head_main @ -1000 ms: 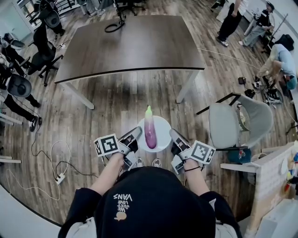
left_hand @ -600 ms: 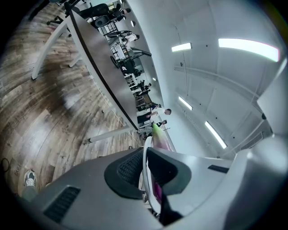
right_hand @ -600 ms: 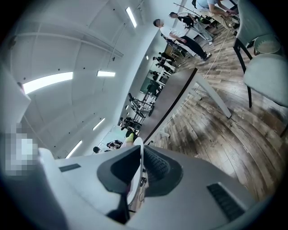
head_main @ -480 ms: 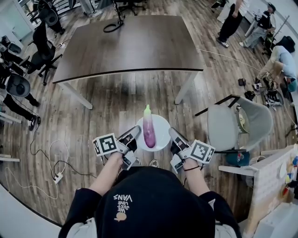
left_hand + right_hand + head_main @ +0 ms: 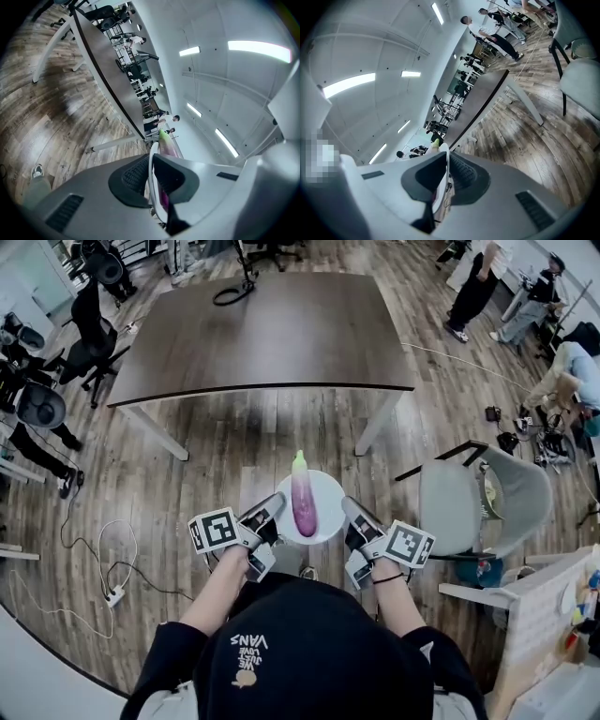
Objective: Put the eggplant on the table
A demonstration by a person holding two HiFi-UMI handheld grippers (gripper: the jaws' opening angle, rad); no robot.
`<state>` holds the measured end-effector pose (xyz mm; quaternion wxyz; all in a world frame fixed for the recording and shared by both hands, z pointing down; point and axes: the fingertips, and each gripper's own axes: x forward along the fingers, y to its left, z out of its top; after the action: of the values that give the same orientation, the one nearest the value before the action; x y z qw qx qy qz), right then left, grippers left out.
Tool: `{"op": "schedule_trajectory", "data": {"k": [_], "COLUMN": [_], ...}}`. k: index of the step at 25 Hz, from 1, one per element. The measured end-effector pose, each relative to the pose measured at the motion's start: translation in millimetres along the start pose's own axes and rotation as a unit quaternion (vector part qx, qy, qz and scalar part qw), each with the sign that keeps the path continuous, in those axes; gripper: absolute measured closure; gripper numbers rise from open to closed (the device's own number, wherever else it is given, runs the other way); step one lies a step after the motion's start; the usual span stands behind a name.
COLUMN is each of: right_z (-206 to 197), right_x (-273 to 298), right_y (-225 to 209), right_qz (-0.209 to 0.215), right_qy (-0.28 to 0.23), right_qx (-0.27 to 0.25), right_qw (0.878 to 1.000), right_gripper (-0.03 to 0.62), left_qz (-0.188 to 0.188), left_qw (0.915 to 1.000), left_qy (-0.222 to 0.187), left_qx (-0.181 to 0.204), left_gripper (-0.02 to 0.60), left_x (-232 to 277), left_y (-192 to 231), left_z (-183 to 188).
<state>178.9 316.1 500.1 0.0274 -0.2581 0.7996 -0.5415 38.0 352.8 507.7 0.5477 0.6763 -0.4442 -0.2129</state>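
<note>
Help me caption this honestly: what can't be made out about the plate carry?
- Head view: where the pads meet the round white plate is covered by the left gripper and right gripper themselves.
- Left gripper view: the purple, green-tipped eggplant is mostly hidden behind the plate's rim and the gripper's own jaw.
- Right gripper view: only the eggplant's green tip shows; the plate hides the rest.
- Plate underside: shown in no view.

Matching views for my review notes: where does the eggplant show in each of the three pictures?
Head view: eggplant lower centre, lying on the white plate.
Left gripper view: eggplant just above the jaws, near centre.
Right gripper view: only the eggplant's green tip, above the jaws, left of centre.
Shared landmark: the dark table, beyond it in all three.
</note>
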Motion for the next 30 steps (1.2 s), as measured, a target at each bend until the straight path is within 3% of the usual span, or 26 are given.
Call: {"op": "schedule_trajectory", "data": {"k": [7, 13, 17, 21, 26, 30], "right_z": [32, 60, 80, 91, 108, 123], "right_x": [34, 69, 97, 120, 154, 167], "right_y": [-3, -6, -1, -8, -1, -12], "right_qz": [0.001, -0.024, -0.017, -0.037, -0.004, -0.023], "right_qy": [-0.013, -0.027, -0.037, -0.041, -0.047, -0.039], "right_qx": [-0.002, -0.007, -0.006, -0.005, -0.002, 0.0], "right_qw": [1.0, 0.999, 0.999, 0.998, 0.999, 0.999], "right_gripper": [0.563, 0.563, 0.562, 0.563, 0.563, 0.563], "left_qz": [-0.004, -0.015, -0.019, -0.02, -0.019, -0.015], "left_qw": [0.9998, 0.9991, 0.999, 0.9986, 0.9982, 0.9984], "left_qy": [0.01, 0.024, 0.031, 0.039, 0.048, 0.047], "left_qx": [0.016, 0.031, 0.027, 0.028, 0.03, 0.027], "left_gripper": [0.555, 0.555, 0.555, 0.555, 0.555, 0.555], "left_x": [30, 54, 68, 80, 92, 107], "left_y": [4, 8, 9, 19, 31, 34], "left_z": [40, 87, 119, 146, 172, 187]}}
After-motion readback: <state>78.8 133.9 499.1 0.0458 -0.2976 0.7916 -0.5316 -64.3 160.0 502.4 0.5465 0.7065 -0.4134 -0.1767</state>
